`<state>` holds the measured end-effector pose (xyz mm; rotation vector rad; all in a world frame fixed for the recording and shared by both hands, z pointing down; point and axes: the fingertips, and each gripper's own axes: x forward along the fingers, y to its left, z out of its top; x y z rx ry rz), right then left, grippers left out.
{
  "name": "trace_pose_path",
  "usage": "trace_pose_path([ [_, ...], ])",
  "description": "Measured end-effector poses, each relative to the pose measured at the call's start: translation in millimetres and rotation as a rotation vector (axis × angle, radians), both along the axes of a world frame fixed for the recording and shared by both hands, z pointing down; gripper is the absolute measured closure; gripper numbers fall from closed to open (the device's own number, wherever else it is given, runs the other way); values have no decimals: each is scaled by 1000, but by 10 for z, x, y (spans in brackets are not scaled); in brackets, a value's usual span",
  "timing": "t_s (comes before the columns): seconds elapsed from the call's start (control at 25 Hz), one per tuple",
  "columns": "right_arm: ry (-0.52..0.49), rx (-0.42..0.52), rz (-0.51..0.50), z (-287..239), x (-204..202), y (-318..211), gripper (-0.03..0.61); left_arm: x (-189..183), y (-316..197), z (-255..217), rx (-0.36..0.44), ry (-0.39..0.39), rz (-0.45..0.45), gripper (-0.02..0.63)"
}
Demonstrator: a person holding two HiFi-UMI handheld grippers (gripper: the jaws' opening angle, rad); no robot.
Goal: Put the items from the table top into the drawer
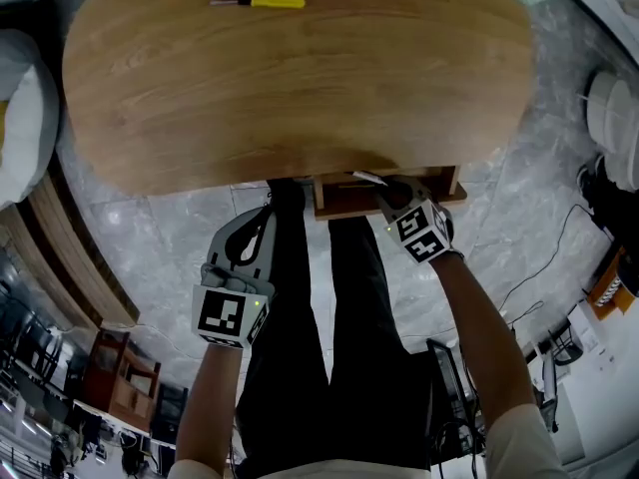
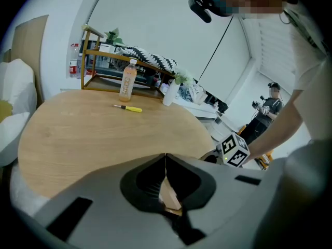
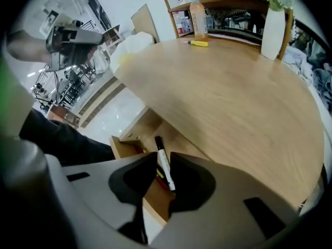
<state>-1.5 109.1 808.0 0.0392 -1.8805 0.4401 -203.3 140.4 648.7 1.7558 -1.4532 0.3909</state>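
A yellow-handled screwdriver (image 1: 262, 2) lies at the far side of the oval wooden table (image 1: 300, 88); it also shows as the screwdriver (image 2: 128, 108) and the screwdriver (image 3: 198, 43). Under the table's near edge a wooden drawer (image 1: 439, 193) stands pulled out, with red and yellow items inside. My right gripper (image 1: 389, 190) hangs over the drawer (image 3: 124, 139), shut on a white marker with a black cap (image 3: 163, 162). My left gripper (image 1: 266, 206) is just below the near table edge, left of the drawer. In its own view the left gripper (image 2: 166, 160) is shut and holds nothing.
An orange drink bottle (image 2: 127, 81) and a white vase (image 3: 273, 27) stand at the table's far edge, in front of a wooden shelf (image 2: 104, 69). White cushions (image 1: 20, 118) lie left of the table. The person's dark-trousered legs (image 1: 300, 307) are below the drawer. Another person (image 2: 270, 100) stands far right.
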Motion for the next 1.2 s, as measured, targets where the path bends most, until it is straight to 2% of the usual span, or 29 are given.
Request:
trace_pose_path([
  [0.48, -117, 29, 140, -659, -189, -299, 515, -134, -552, -335, 55, -61, 111, 592],
  [0.76, -174, 48, 219, -890, -244, -466, 541, -260, -793, -302, 62, -110, 197, 592],
  [1.2, -285, 30, 330, -1163, -534, -580, 558, -443, -1208, -124, 77, -197, 387, 591],
])
